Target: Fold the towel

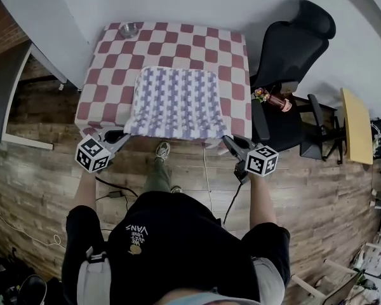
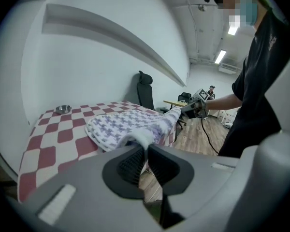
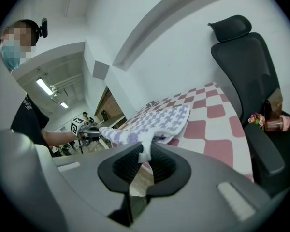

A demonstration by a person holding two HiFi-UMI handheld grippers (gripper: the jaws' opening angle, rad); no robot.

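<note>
Towel [image 1: 176,101]: purple-and-white patterned, spread flat on the red-and-white checked table [image 1: 108,68]. It is centred between the left and right edges, covers the near half and reaches the near edge.

Your left gripper [image 1: 123,136] sits at the table's near edge, toward the left corner. Its fingers are nearly together and pinch the towel's near left corner, with white cloth bunching up out of the narrow gap.

Your right gripper [image 1: 228,143] sits at the same edge, toward the right corner. Its fingers are likewise narrow and clamp the towel's near right corner, with a tuft of cloth hanging down between them.

Both held corners lie just past the near edge, and the towel's hem runs between the two grippers.

Small metal bowl [image 1: 128,29]: at the far left corner, well apart from the towel.

Black office chair [image 1: 291,49]: just beside the table's right edge.

You stand at the near edge, on wood flooring [image 1: 44,189].
</note>
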